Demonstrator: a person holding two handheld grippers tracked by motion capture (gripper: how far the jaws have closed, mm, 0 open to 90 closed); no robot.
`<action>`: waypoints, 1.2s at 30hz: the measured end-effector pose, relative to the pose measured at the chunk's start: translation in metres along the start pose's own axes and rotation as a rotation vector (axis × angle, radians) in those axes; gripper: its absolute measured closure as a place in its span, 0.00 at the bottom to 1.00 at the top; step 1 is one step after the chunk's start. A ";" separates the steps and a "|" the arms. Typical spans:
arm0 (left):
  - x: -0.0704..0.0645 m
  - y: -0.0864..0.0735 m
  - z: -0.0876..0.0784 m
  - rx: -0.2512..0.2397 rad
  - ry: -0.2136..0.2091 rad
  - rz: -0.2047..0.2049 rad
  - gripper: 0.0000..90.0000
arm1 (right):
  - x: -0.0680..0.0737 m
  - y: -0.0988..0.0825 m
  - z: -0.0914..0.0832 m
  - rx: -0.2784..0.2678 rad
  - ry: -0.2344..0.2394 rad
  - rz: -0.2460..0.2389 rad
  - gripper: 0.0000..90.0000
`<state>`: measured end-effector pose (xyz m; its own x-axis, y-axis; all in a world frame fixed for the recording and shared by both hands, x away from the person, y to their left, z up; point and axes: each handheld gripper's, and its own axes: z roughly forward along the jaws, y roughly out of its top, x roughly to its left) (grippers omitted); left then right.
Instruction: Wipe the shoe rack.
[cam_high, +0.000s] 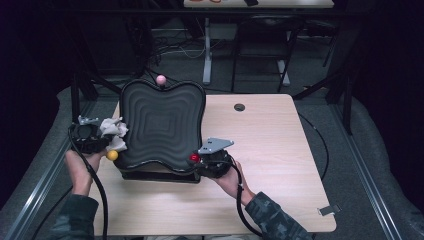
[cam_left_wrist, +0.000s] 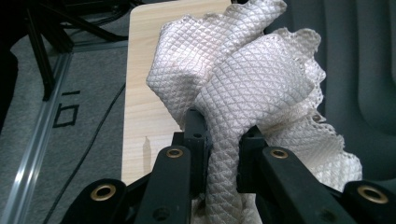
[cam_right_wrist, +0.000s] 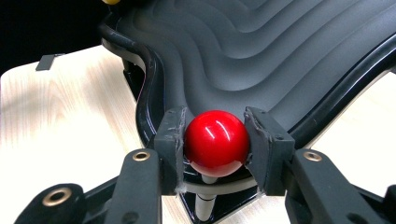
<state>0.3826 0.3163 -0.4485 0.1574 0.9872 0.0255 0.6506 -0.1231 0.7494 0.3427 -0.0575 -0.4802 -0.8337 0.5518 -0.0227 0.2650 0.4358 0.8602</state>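
tray (cam_high: 162, 125) blocks left; table (cam_high: 270, 140) right free.

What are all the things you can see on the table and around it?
tray: one, dark grey with wavy ridges, on the left half of the table
red ball: one, on a peg at the tray's near right corner, clamped by the right gripper
yellow ball: one, at the tray's near left corner
pink ball: one, at the tray's far edge
cloth: one, white and quilted, pinched by the left gripper beside the tray's left edge
table: one, light wood
left gripper: one, black, shut on the cloth
right gripper: one, black, shut on the red ball
hands: two, at the near edge, camouflage sleeves
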 end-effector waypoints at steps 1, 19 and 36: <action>-0.001 0.001 -0.001 -0.004 -0.005 0.000 0.88 | 0.000 0.000 0.000 0.001 -0.001 0.000 0.66; -0.027 0.038 -0.014 -0.100 -0.111 0.046 0.88 | 0.002 -0.003 0.000 -0.006 -0.018 0.008 0.66; -0.057 0.108 -0.019 -0.157 -0.140 0.145 0.88 | 0.002 -0.004 0.001 -0.002 -0.010 0.008 0.66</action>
<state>0.4297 0.2490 -0.3561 0.3497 0.9352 0.0566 0.4919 -0.2347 0.8384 0.3406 -0.0571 -0.4842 -0.8265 0.5625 -0.0210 0.2709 0.4302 0.8611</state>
